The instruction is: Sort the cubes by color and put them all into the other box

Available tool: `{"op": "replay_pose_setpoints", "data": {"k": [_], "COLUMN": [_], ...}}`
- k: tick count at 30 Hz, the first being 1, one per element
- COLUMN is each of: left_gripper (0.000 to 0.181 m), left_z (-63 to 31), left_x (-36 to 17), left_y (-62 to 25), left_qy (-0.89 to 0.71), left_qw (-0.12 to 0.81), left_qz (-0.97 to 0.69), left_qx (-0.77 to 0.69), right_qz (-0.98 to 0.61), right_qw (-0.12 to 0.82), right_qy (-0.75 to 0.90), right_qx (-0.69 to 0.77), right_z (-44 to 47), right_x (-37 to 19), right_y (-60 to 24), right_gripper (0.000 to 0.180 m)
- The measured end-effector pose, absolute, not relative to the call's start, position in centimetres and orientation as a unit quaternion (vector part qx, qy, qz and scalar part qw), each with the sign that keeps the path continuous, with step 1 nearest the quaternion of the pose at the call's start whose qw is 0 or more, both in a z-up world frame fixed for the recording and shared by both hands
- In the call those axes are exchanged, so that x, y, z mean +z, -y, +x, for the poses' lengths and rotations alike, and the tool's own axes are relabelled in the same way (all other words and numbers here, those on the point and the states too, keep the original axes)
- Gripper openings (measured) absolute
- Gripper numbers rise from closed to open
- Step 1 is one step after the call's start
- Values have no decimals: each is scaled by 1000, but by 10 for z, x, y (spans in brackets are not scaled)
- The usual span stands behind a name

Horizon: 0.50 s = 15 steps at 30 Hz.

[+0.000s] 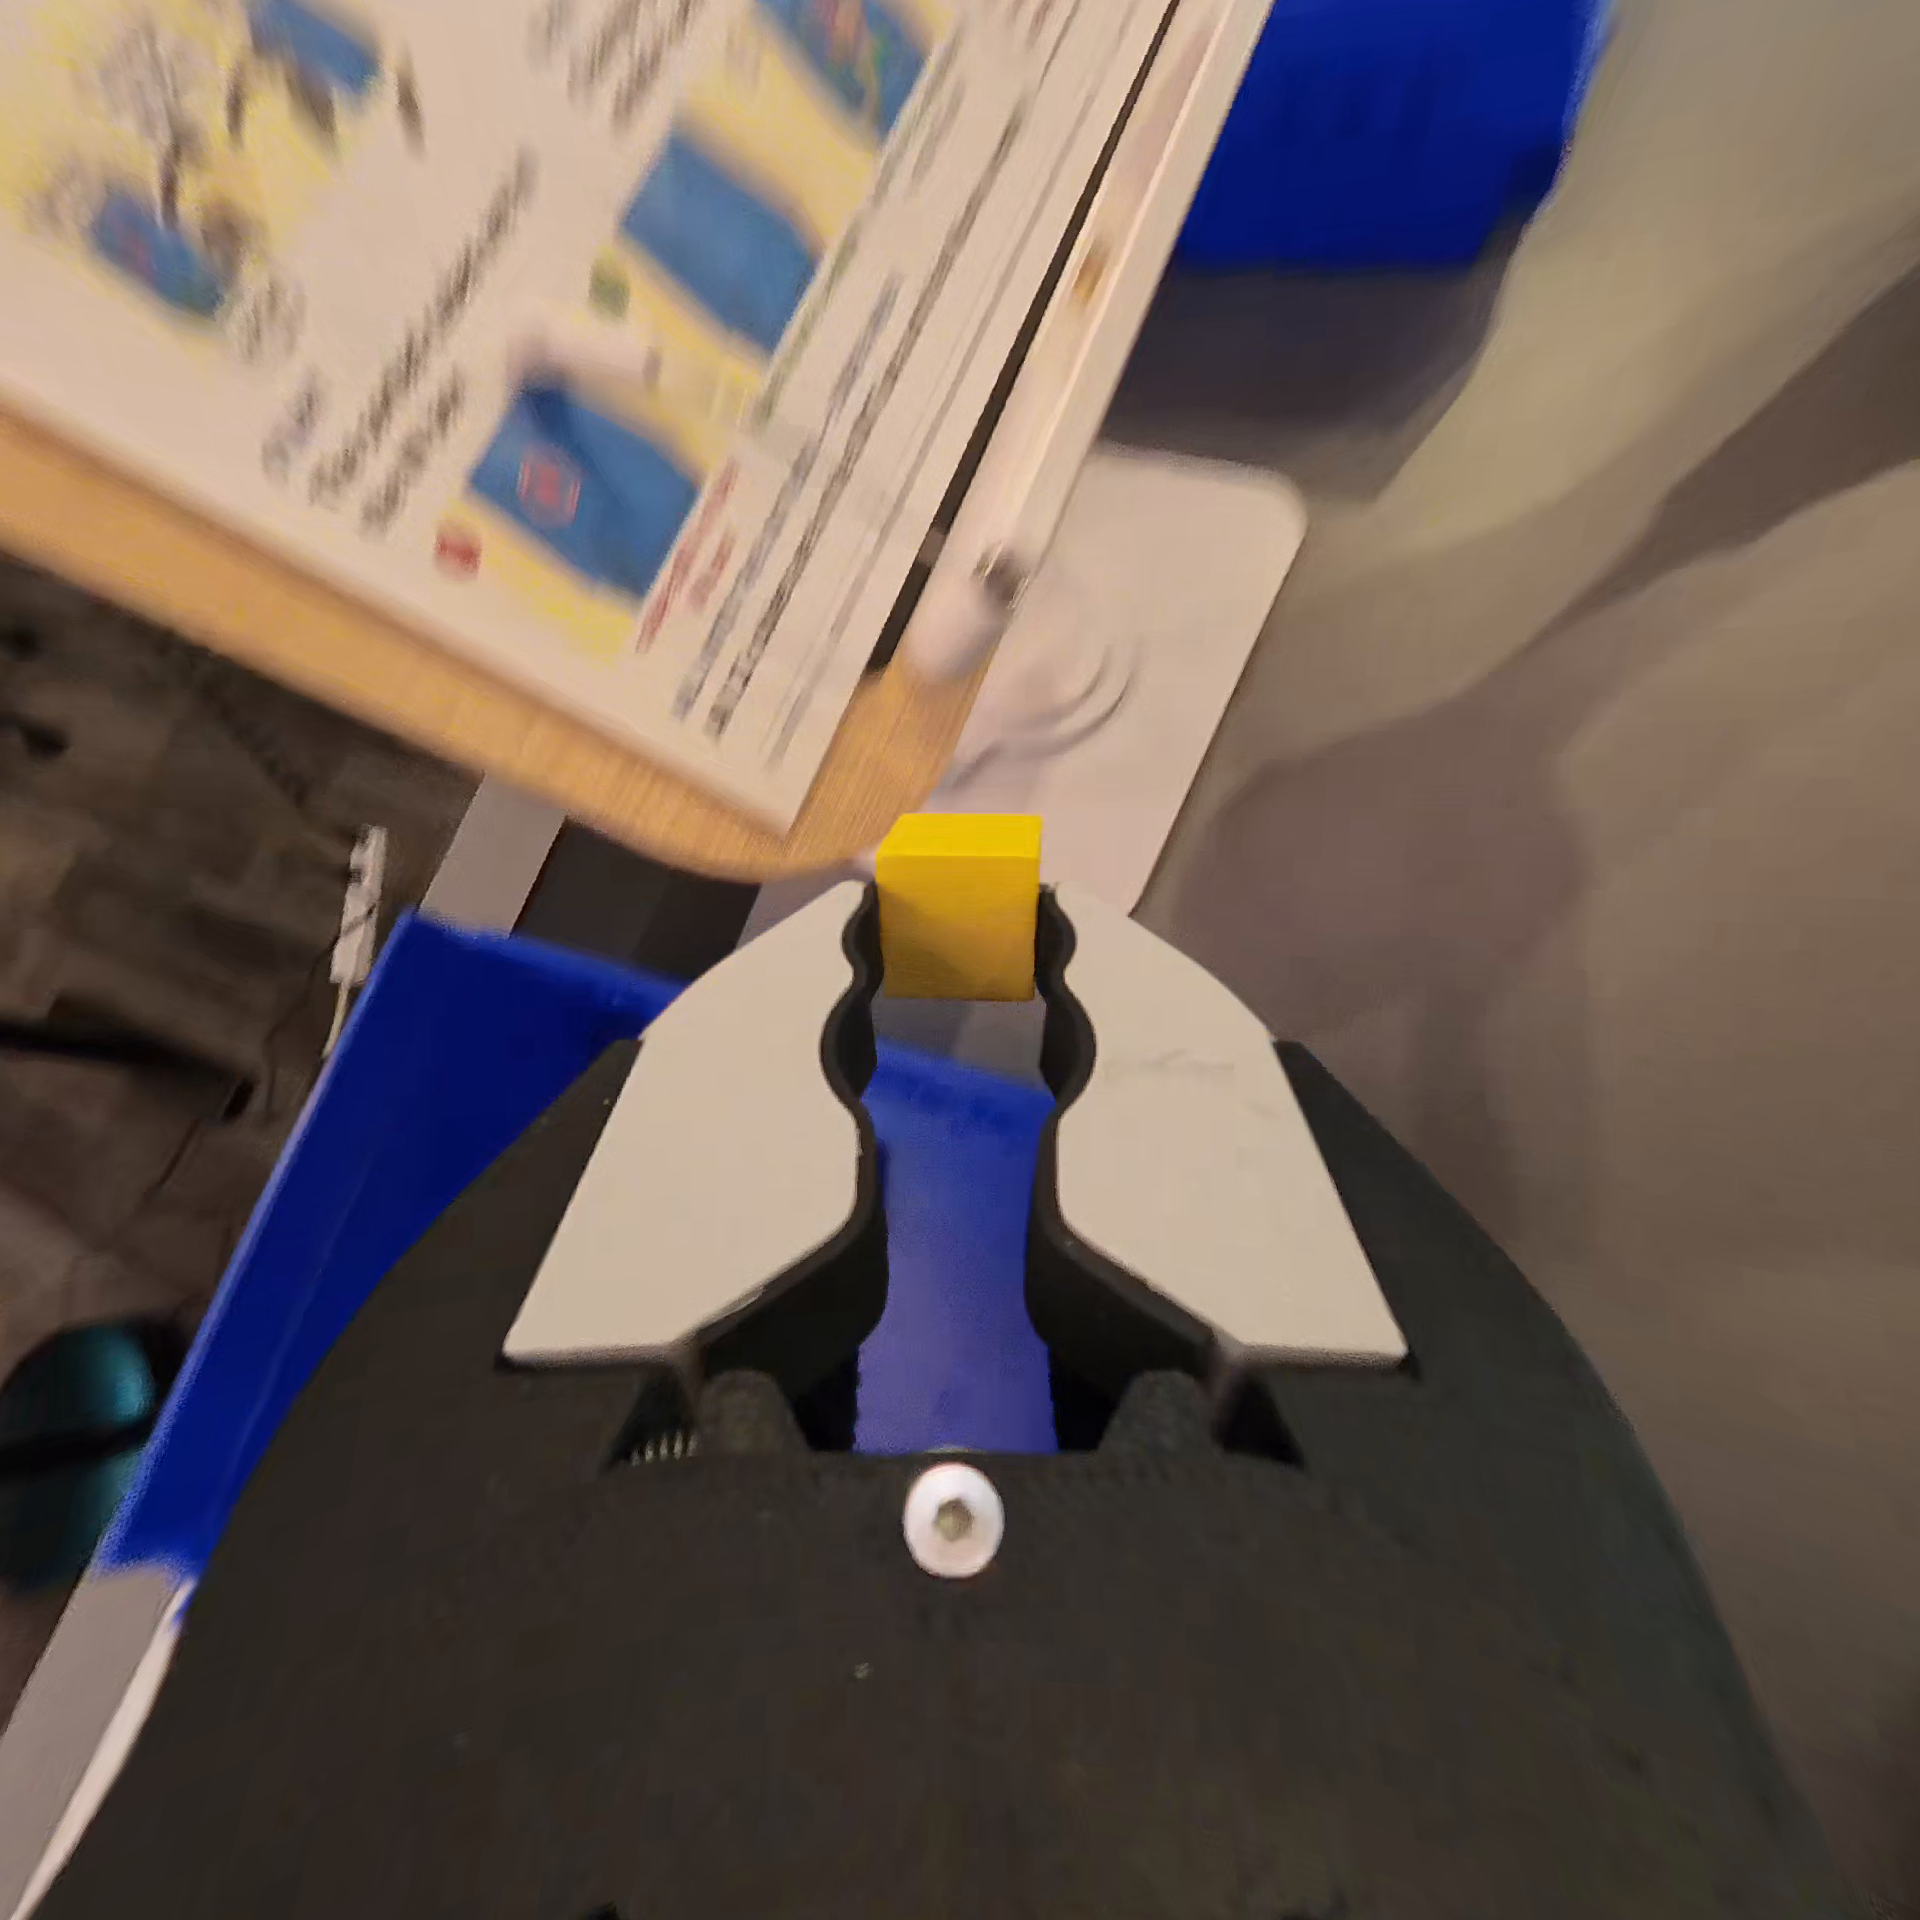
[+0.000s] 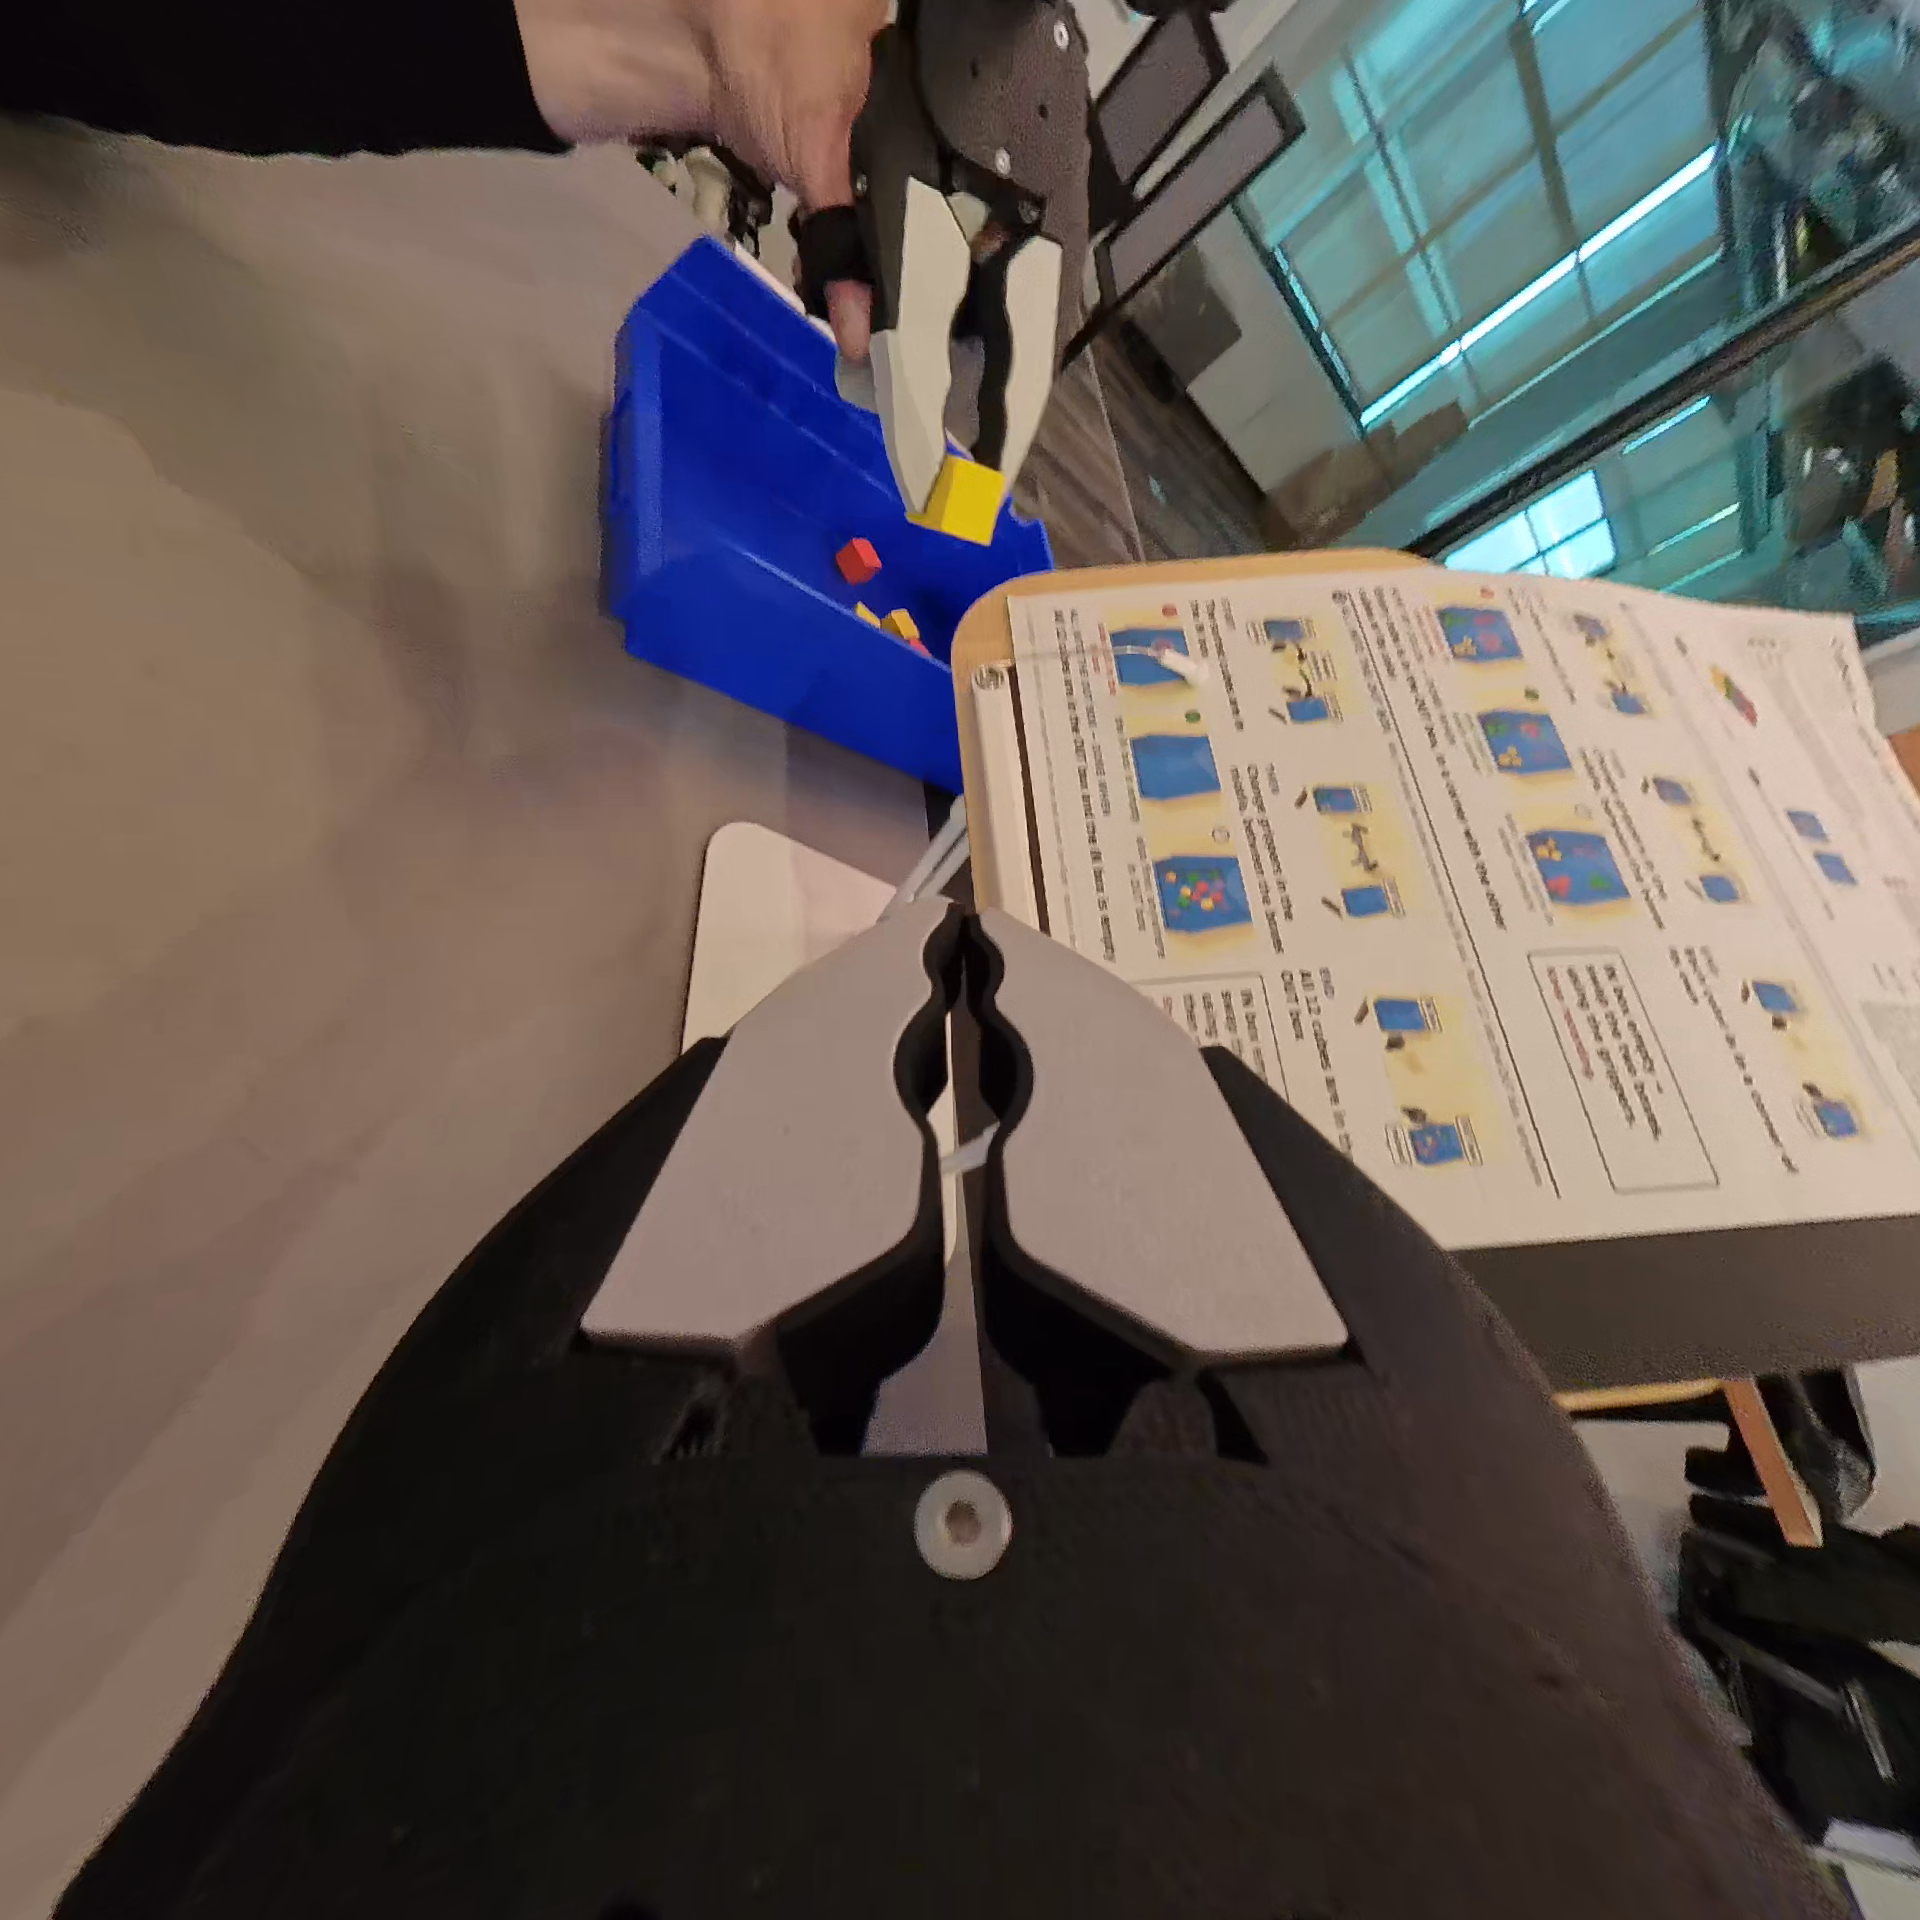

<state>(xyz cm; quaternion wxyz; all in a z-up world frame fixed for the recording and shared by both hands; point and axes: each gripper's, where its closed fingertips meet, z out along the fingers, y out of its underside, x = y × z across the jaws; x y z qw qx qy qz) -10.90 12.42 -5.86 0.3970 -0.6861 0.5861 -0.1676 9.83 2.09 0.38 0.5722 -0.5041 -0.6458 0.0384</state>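
Left gripper clamps yellow cube above blue box; right gripper pinched closed, holding nothing.

In the left wrist view the white printed paper sheet is smeared, so we cannot make out its little pictures. The blue plastic box is mostly hidden behind the tongs. In the right wrist view the wooden board hides a corner of the box, and we cannot count the tiny cubes there.
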Motion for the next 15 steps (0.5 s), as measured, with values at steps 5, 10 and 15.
{"op": "replay_pose_setpoints", "data": {"k": [5,10,15], "left_gripper": [28,28,28], "left_z": [-52,-6,21], "left_x": [-19,13,11], "left_y": [-78,-36,-18], "left_qy": [-581,-541,-503], "left_qw": [438,440,401], "left_qz": [-616,-540,-506], "left_qx": [-302,-471,-575], "right_qz": [-468,-427,-389], "right_qw": [603,644,675], "right_qy": [644,634,626], "right_qx": [39,21,-9], "right_z": [78,62,51], "right_x": [3,2,1], "right_y": [-15,-12,-9], "right_gripper": [20,41,52]}}
